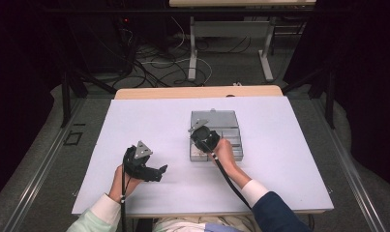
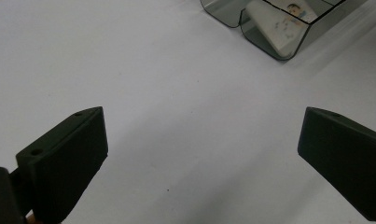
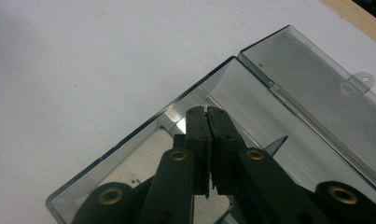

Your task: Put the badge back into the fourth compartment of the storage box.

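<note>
One clear plastic box (image 1: 216, 135) lies open on the counter (image 1: 134, 125); the right gripper (image 3: 208, 114) dips inside, jaws closed on nothing. The left gripper (image 1: 158, 171) rests nearby, jaws wide apart. No writing is legible.

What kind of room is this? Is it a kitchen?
Not a kitchen; it looks like a lab or workshop for recording hand work. A plain white table stands between dark curtains, with tangled cables on the floor behind and a clear plastic box on top.
</note>
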The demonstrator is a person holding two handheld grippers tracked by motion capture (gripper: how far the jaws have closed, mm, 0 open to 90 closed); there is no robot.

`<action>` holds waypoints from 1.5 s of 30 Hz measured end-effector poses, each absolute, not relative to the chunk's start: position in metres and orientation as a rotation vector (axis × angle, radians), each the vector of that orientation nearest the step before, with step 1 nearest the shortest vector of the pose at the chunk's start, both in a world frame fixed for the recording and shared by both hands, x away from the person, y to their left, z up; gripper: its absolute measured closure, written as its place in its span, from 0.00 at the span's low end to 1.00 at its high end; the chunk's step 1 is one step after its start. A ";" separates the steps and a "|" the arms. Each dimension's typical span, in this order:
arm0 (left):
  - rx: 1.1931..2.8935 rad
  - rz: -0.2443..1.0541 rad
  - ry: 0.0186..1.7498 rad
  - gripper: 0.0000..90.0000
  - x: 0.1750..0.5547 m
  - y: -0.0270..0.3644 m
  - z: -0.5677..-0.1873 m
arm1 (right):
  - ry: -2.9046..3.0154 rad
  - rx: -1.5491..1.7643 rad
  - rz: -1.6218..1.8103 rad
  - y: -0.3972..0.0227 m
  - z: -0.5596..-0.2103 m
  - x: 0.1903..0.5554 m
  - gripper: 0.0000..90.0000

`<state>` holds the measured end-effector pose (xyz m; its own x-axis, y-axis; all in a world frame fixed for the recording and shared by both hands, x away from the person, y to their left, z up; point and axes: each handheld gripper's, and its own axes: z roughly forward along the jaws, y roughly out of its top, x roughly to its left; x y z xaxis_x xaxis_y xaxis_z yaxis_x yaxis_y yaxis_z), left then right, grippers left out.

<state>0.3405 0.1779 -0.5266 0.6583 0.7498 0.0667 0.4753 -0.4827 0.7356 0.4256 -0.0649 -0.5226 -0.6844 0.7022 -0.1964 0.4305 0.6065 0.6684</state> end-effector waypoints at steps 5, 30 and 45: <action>2.167 0.503 0.950 0.02 0.340 0.177 -0.526 | 2.377 0.917 0.903 -0.074 -0.513 0.421 0.93; 2.171 0.488 0.940 0.02 0.340 0.178 -0.526 | 2.478 1.004 1.114 -0.150 -0.507 0.386 0.25; 2.172 0.486 0.937 0.02 0.341 0.178 -0.526 | 2.480 1.007 1.191 -0.186 -0.507 0.372 0.01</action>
